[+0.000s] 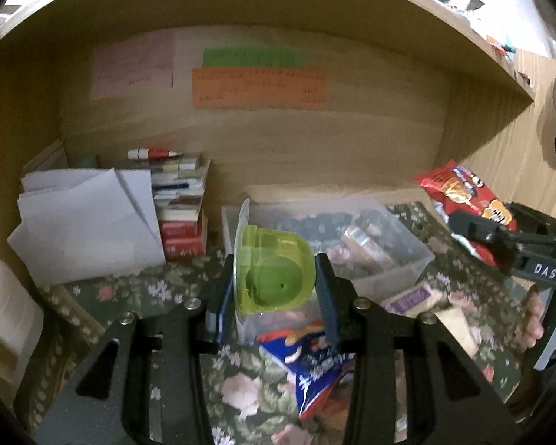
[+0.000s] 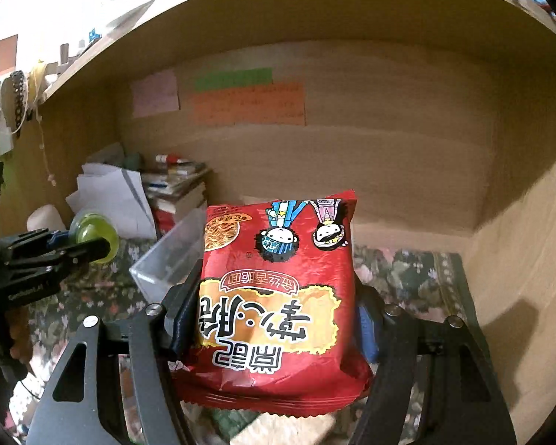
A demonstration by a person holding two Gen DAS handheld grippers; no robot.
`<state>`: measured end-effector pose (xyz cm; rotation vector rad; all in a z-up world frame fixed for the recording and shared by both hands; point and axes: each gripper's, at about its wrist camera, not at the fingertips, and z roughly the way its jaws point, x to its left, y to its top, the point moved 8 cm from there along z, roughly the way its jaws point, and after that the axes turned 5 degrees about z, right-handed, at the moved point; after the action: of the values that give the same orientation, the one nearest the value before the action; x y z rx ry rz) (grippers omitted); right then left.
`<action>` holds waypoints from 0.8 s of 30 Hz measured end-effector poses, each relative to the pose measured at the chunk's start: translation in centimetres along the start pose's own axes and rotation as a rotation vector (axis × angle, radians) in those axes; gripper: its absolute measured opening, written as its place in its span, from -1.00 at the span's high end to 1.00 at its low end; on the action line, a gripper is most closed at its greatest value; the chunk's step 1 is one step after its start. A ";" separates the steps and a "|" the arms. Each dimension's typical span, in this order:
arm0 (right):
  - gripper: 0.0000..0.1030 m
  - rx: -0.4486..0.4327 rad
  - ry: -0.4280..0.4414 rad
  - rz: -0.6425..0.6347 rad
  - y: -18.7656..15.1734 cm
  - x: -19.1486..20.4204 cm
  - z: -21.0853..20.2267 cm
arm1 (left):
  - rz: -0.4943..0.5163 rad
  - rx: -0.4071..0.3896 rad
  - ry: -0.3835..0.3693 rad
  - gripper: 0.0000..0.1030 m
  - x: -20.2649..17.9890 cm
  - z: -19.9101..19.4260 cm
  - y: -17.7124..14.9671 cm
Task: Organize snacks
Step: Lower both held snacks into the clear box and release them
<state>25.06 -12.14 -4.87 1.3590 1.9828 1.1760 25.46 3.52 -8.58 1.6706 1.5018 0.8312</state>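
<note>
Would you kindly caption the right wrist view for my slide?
Right claw grips a red noodle packet above a clear bin.

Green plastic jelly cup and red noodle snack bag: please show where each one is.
Green plastic jelly cup point(image 1: 274, 270), left wrist view, on its translucent side wall.
Red noodle snack bag point(image 2: 278, 296), right wrist view, on its printed front.

left gripper point(image 1: 274, 278): black angular fingers, silver screws, blue pads
right gripper point(image 2: 274, 315): same build; white "DAS" lettering
</note>
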 end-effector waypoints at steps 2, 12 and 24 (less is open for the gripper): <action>-0.24 -0.005 0.002 -0.004 0.5 0.1 0.5 | -0.001 -0.006 0.000 0.23 0.0 0.5 0.6; -0.24 0.029 0.004 -0.023 1.7 0.6 4.9 | -0.005 0.027 -0.017 0.23 -0.6 4.5 1.9; -0.25 0.237 0.003 -0.042 -0.4 -0.2 11.3 | -0.019 0.164 -0.034 0.23 0.0 10.7 -0.2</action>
<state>33.43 -7.96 -11.18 1.4200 2.1968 0.9481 34.36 2.54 -14.39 1.7769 1.5964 0.6815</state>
